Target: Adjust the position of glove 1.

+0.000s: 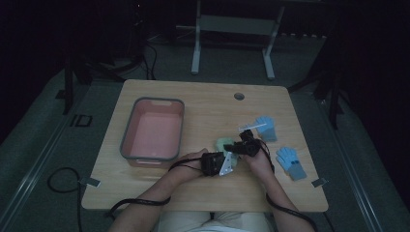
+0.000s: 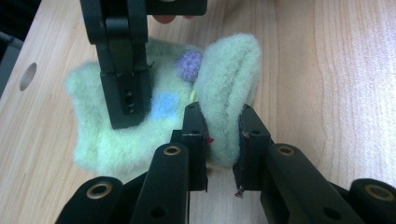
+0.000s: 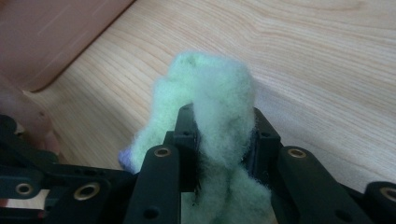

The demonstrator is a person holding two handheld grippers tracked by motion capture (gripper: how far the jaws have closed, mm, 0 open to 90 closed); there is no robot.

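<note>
A fuzzy light-green glove (image 1: pixel 223 143) with a blue patch and a purple dot lies near the table's middle, and both grippers hold it. My left gripper (image 2: pixel 223 140) is shut on a raised fold of the glove (image 2: pixel 229 88). One of the right gripper's black fingers (image 2: pixel 125 93) comes down onto the flat part beside that fold. My right gripper (image 3: pixel 224 135) is shut on a bunched tuft of the same green fabric (image 3: pixel 210 88). In the high view the left gripper (image 1: pixel 215 163) is just in front of the glove and the right gripper (image 1: pixel 244 145) is at its right.
A pink bin with a grey rim (image 1: pixel 126 130) stands left of the hands, and its wall (image 3: pixel 46 37) shows close by. Two blue gloves (image 1: pixel 267 126) (image 1: pixel 291 162) lie to the right. A round hole (image 1: pixel 239 95) sits near the far edge.
</note>
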